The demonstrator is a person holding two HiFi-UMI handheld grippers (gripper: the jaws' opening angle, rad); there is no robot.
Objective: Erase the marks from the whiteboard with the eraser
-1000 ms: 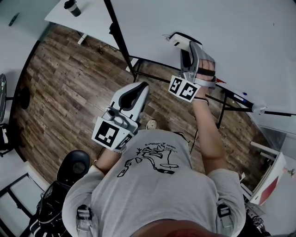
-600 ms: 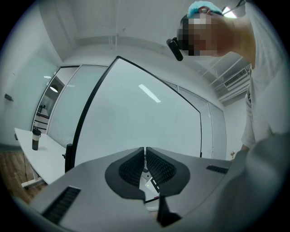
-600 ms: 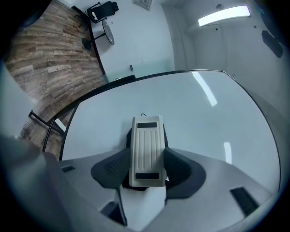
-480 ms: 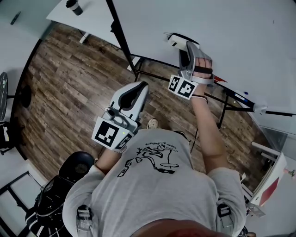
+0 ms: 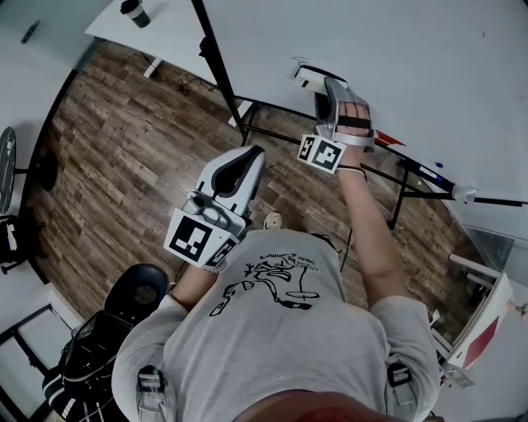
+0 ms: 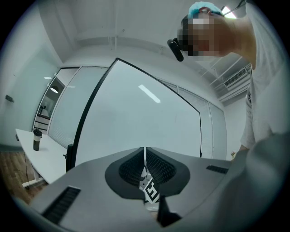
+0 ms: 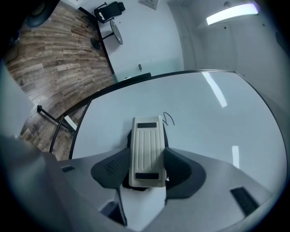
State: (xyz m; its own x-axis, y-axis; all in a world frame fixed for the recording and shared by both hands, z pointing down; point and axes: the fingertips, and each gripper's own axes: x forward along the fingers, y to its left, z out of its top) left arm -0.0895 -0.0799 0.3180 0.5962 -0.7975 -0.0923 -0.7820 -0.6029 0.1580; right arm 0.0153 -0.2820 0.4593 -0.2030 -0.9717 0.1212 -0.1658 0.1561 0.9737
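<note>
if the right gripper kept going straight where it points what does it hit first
The whiteboard: the right gripper is shut on the eraser, whose far end seems to touch the board, near a small dark mark. Depth is unclear.

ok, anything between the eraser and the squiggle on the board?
Nothing: bare whiteboard between eraser and squiggle, in the right gripper view.

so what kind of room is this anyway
Most likely an office or meeting room: a large whiteboard on a black stand, a white desk with a drink bottle on it, and glass partition walls, over wood-look flooring.
</note>
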